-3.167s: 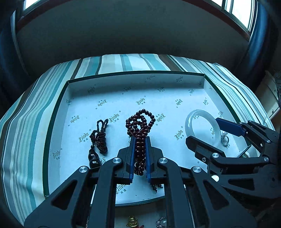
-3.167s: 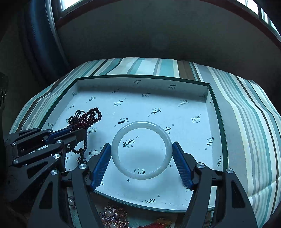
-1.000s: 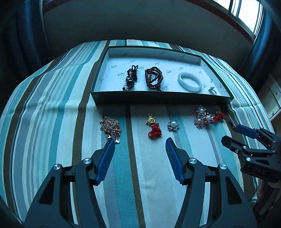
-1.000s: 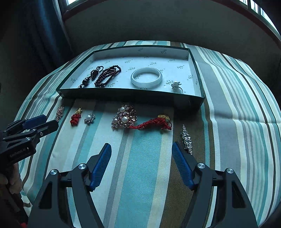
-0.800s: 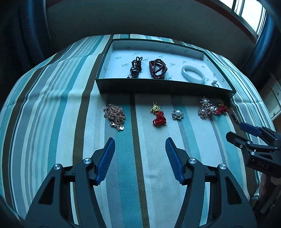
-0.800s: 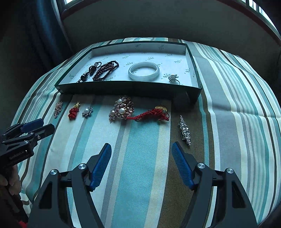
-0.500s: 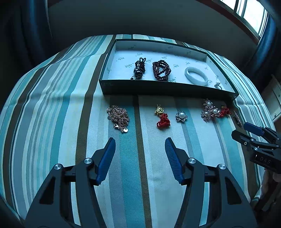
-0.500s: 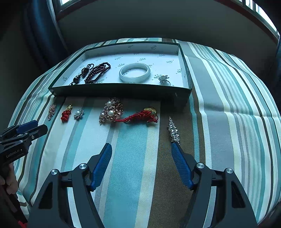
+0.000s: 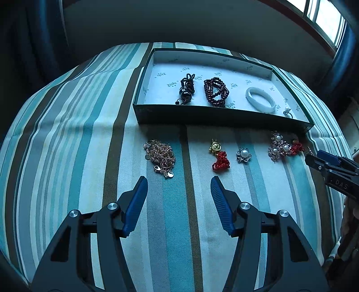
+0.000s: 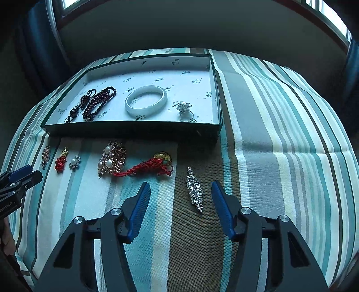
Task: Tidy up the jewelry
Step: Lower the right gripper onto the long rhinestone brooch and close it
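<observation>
Pickup comes next: your right gripper (jaws closing, empty) frames the crystal brooch at lower centre; left gripper gapes empty. Descend, pinch, carry to the box.

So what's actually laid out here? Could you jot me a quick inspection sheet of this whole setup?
Surface: striped cloth.
Job's things: box holds white bangle, bead strand, dark pendant, ring; in front lie crystal brooch, red tassel, pearl brooch, gold chain.
Clutter: nothing seen.
Grippers: left gripper open, empty; right gripper closing, brooch between jaws, untouched.
Cables: nothing seen.
Surroundings: window, curtains.
</observation>
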Motion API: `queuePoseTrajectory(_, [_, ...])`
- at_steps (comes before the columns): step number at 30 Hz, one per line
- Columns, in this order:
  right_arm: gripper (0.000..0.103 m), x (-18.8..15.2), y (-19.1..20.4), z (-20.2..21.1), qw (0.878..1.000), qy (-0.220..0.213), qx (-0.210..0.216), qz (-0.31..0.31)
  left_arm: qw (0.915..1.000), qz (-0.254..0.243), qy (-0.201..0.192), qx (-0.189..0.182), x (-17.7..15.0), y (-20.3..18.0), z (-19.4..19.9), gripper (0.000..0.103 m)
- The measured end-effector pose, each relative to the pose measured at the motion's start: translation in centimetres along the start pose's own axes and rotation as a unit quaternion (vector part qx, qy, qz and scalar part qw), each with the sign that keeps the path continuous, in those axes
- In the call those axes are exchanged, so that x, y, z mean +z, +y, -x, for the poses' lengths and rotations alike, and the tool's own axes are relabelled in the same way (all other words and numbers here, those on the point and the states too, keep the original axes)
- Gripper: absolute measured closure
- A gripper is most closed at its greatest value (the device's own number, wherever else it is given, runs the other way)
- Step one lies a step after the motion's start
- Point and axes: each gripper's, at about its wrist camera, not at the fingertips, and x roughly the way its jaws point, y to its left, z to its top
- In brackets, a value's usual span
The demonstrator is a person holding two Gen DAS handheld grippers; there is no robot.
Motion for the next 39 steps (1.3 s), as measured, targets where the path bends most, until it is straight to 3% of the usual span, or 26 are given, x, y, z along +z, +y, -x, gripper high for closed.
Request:
queuePoseTrajectory(7, [0.063, 0.1, -1.0, -0.8, 1.000, 0.009, -0.008, -0.006, 1.0000, -0.001, 0.005, 0.002, 0.1, 0.2, -0.6, 0.045])
queuePoseTrajectory(15, [0.089, -0.1, -0.5, -0.6, 1.000, 0.008, -0.002, 0.005, 0.9999, -0.001, 0.010, 0.003, 0.1, 0.3, -1.0, 0.045])
queuePoseTrajectory(29, [0.089, -0.4, 0.3, -0.2, 1.000, 0.004, -0.004, 0.019, 0.9998, 0.004, 0.011, 0.014, 0.9, 1.3, -1.8, 0.046])
queuePoseTrajectory(30, [0.089, -0.4, 0.3, -0.2, 1.000, 0.004, -0.004, 0.020, 0.9998, 0.005, 0.011, 0.015, 1.1, 1.5, -2.0, 0.053])
queuePoseTrajectory(36, [0.089, -0.5, 0.3, -0.4, 1.000, 0.006, 0.001, 0.021, 0.9997, 0.000, 0.007, 0.022, 2.4, 2.0, -2.8, 0.058])
queuePoseTrajectory(39, [0.089, -0.4, 0.3, -0.5, 1.000, 0.006, 0.002, 0.020, 0.9997, -0.010, 0.006, 0.023, 2.7, 1.9, -3.0, 0.068])
